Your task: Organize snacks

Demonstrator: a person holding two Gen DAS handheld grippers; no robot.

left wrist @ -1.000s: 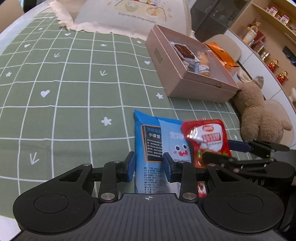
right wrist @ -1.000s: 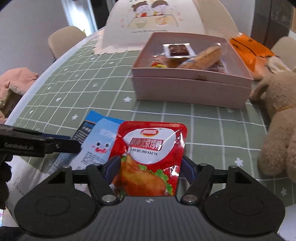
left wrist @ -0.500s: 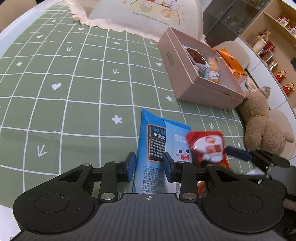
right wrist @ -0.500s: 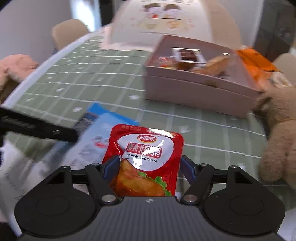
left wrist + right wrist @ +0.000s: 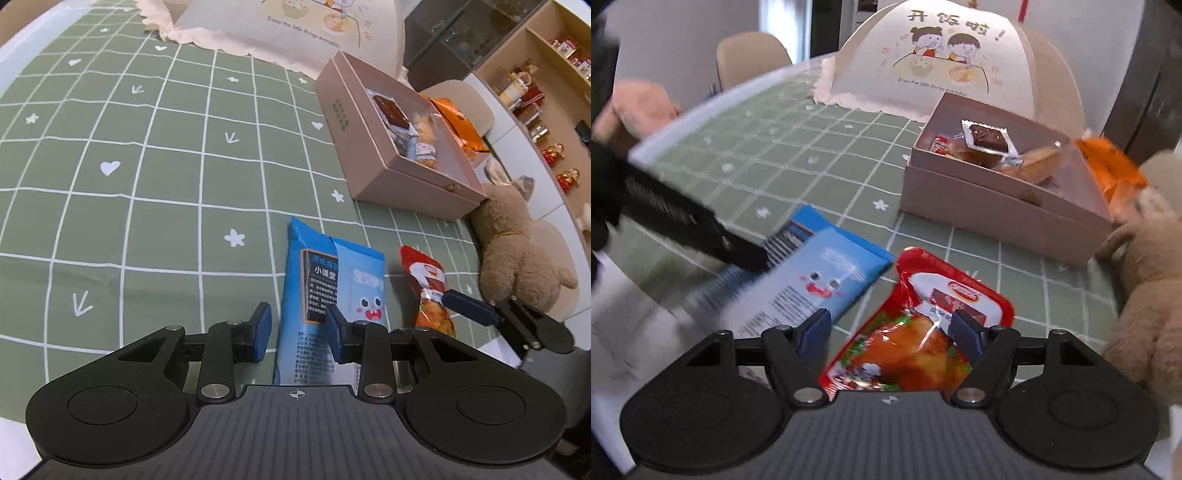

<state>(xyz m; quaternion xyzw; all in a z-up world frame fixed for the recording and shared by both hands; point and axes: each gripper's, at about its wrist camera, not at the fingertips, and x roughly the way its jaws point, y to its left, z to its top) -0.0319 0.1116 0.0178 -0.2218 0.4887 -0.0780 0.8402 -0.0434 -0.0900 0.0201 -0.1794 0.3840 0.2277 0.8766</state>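
Green-checked tablecloth (image 5: pixel 147 206); red pouch (image 5: pixel 923 332) tilts diagonally toward box (image 5: pixel 997 206).

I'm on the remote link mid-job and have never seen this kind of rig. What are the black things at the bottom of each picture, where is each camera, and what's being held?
There is no robot arm here: a person holds one handheld two-finger gripper in each hand. Each carries a fisheye camera looking forward along its fingers, so the black frame at the bottom of each picture is the gripper itself.

The left-hand camera shows the left gripper with its blue pads either side of a blue snack packet; whether they actually pinch it is not clear.

The right-hand camera shows the right gripper closed on a red snack packet, which is tilted.

Both are over a green checked tablecloth. Farther back sits an open pink box already holding snacks, with a plush toy beside it and a mesh food cover behind it.
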